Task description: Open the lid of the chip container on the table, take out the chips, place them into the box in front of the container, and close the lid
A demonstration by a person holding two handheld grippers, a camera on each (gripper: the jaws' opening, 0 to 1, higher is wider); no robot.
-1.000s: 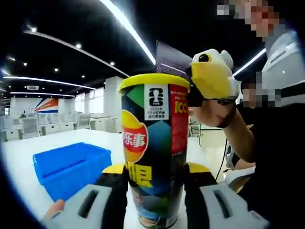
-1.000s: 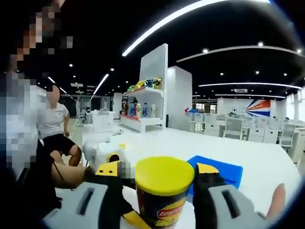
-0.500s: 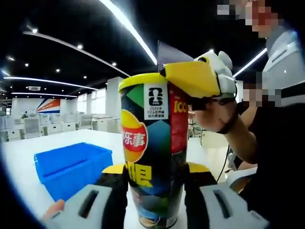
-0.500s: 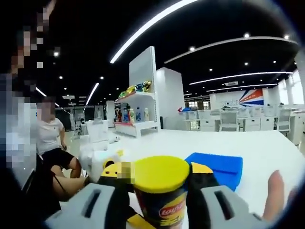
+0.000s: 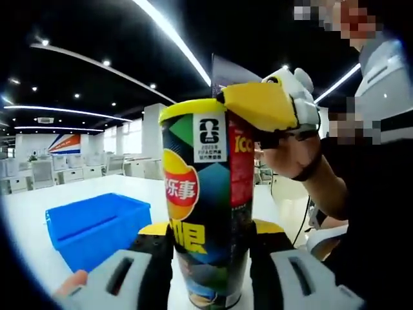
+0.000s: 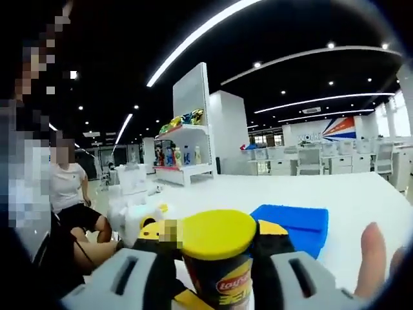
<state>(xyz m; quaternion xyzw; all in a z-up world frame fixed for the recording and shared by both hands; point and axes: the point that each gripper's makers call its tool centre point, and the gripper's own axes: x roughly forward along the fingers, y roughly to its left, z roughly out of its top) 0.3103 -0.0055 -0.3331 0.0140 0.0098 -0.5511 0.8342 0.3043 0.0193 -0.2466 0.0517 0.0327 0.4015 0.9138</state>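
I'm losing the bottom of the chip container [image 5: 208,200] past the lower edge of the left gripper view, and my left gripper's [image 5: 208,258] jaws are covering its lower sides. In the right gripper view the lid [image 6: 218,234] is hiding the container's opening, and the blue box [image 6: 298,219] is sitting partly behind the right gripper [image 6: 210,265] (its inside isn't showing). The shelf items [image 6: 184,135] are too small for me to read.

Both hand-held grippers [image 5: 210,258] [image 6: 216,258] clamped, jaws upright.
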